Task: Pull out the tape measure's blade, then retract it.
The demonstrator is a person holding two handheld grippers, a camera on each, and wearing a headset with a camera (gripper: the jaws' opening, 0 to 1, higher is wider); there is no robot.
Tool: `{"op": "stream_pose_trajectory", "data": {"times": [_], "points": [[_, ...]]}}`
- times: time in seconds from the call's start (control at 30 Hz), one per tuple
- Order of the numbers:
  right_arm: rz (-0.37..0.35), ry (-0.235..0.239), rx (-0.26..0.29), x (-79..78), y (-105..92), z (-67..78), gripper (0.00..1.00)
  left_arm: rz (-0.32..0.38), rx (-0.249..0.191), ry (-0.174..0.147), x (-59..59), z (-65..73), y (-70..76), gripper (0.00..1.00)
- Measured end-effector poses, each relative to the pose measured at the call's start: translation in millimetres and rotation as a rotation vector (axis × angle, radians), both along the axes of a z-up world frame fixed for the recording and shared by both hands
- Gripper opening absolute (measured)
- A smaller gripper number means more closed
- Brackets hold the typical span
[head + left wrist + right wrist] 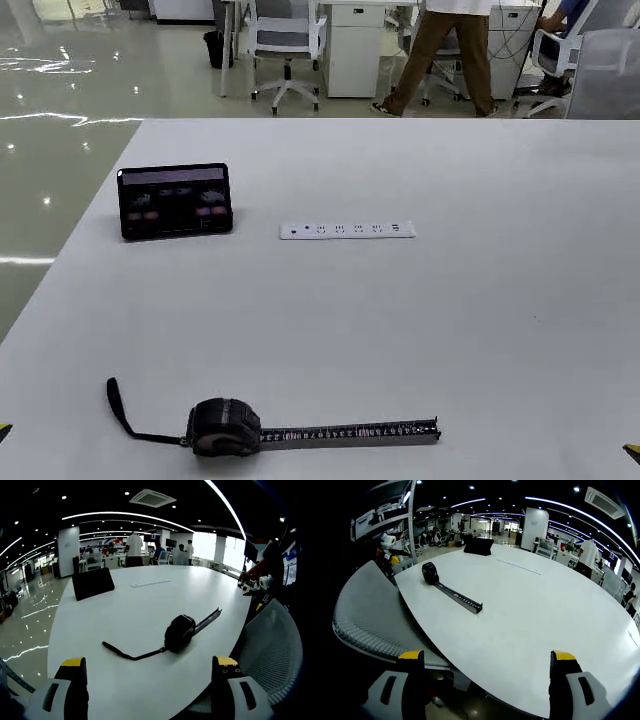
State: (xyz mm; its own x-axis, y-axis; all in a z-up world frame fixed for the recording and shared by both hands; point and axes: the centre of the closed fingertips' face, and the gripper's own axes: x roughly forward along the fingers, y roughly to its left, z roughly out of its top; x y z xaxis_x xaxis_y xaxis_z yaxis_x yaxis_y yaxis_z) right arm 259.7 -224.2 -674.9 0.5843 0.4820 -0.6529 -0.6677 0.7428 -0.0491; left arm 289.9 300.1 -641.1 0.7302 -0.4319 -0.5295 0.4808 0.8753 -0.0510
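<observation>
The white surface (480,300) is stretching wide before the person. The left claw (150,661) and right claw (487,655) are hovering off its near edge, both gaping, gripping nothing. The tape measure (224,427) is lying near that edge, its blade (350,433) sticking out flat to the right.

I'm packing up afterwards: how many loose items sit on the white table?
3. The tape measure lies nearest, blade out; the dark tablet stands back left; the white power strip lies right of it. Nothing looks hidden.
</observation>
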Motion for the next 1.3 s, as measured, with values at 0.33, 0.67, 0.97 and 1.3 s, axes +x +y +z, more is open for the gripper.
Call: {"op": "stream_pose_trajectory", "data": {"times": [0.33,0.67,0.97,1.3], "points": [[0.011,-0.007,0.008,9.7,0.7,0.8,1.00,0.000,0.011,-0.005,0.4,-0.9,-0.3,1.00],[0.023,0.016,0.010,2.0,8.0,-12.4,0.99,0.002,0.007,0.012,0.0,-14.0,-4.1,1.00],[0.019,0.018,0.006,3.8,5.1,-20.5,0.99,-0.003,0.006,0.011,-1.2,-19.2,-3.2,1.00],[0.008,0.017,0.003,-0.4,11.2,-20.8,0.99,0.018,-0.001,0.002,0.8,-22.9,2.8,1.00]]}}
